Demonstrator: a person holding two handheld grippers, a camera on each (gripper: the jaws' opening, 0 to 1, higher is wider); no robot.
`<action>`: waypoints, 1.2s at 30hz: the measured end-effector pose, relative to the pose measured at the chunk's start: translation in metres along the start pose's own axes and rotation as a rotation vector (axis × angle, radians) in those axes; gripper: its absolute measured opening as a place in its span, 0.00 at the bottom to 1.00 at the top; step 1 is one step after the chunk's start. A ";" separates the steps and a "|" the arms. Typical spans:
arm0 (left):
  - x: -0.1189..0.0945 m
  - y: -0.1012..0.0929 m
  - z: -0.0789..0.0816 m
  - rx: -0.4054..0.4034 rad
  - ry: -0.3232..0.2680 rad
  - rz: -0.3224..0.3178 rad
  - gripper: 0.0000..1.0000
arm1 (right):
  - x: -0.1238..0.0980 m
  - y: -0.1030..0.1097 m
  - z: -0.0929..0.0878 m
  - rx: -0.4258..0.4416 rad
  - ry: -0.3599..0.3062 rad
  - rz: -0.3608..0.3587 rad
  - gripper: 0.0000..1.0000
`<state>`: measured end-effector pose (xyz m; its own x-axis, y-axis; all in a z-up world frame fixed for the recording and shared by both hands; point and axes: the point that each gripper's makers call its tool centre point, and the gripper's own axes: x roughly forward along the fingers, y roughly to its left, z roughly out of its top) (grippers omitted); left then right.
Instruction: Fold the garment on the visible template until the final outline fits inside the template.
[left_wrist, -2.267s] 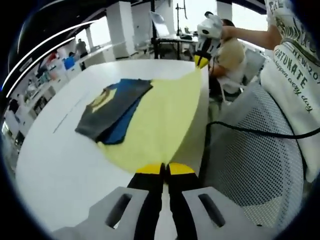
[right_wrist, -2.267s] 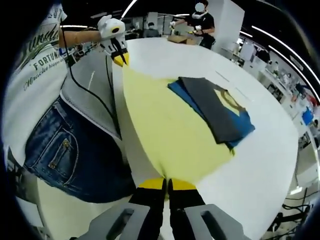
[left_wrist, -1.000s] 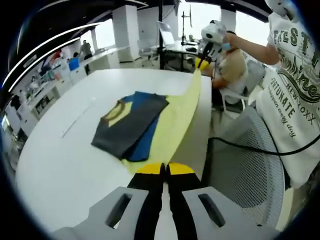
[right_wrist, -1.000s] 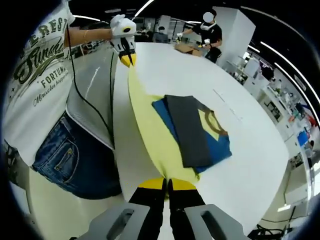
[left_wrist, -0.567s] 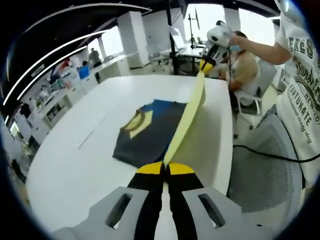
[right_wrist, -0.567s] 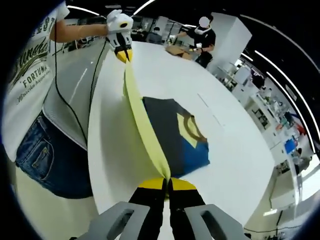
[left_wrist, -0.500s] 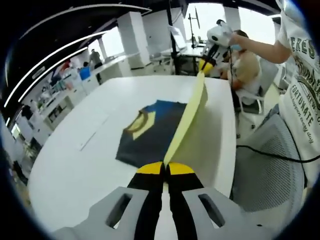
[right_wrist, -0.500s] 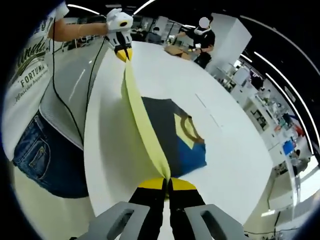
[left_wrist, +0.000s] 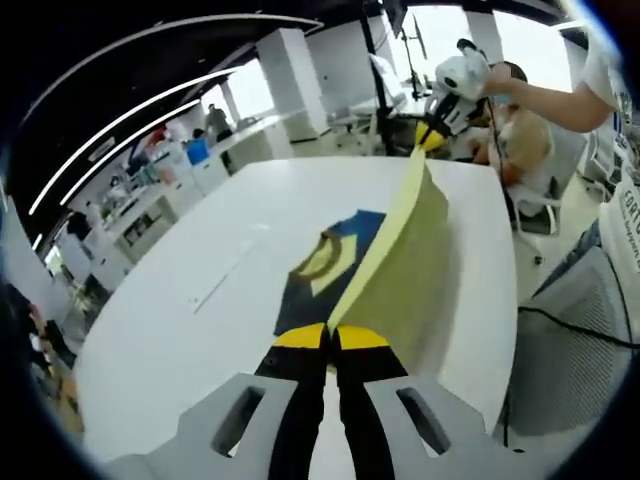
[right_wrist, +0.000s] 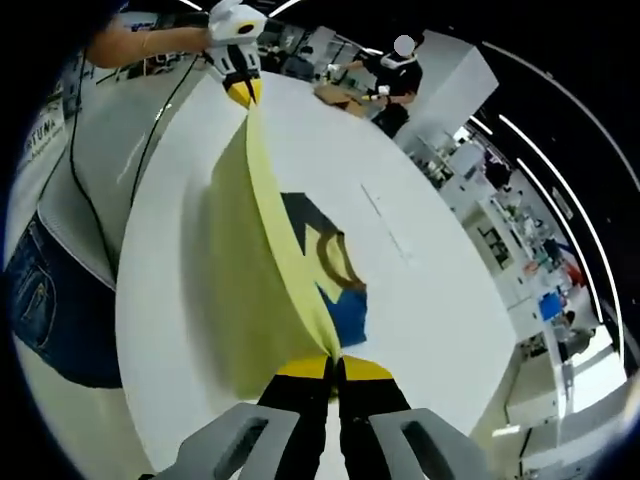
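Both my tongs are clenched on the yellow sheet (left_wrist: 395, 255), my left gripper (left_wrist: 331, 336) at one corner, my right gripper (right_wrist: 334, 367) at the other. It hangs limp and light between them, the folded garment (left_wrist: 318, 275) on the table (left_wrist: 200, 300) just beyond; corners give the surest hold.

Raised yellow sheet (left_wrist: 400, 250) walls off folded garment (left_wrist: 325, 270); white table (left_wrist: 200, 300) beyond lies open

Soft matt yellow cloth (left_wrist: 395, 250), smooth and taut, pinched between closed left tongs (left_wrist: 331, 338) and right tongs (right_wrist: 333, 368). Beyond it, matt blue-and-grey garment (left_wrist: 325, 265). Smooth white table (left_wrist: 180, 320), faint sheen. Yellow tong tips rubbery; white plastic bodies.
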<state>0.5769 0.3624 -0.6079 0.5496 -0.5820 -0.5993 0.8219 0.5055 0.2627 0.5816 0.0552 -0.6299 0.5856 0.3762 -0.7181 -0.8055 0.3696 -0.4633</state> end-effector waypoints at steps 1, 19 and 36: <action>0.002 0.002 0.001 0.012 0.003 0.007 0.00 | 0.002 -0.003 0.000 -0.008 0.007 -0.007 0.00; 0.040 0.058 0.009 0.062 0.120 0.200 0.00 | 0.047 -0.065 0.004 -0.041 0.073 -0.173 0.00; 0.096 0.084 -0.024 -0.018 0.203 0.207 0.00 | 0.114 -0.090 -0.011 -0.036 0.116 -0.229 0.00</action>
<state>0.6951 0.3646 -0.6617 0.6625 -0.3271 -0.6738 0.6916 0.6125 0.3827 0.7203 0.0555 -0.6755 0.7403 0.1858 -0.6460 -0.6571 0.4031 -0.6370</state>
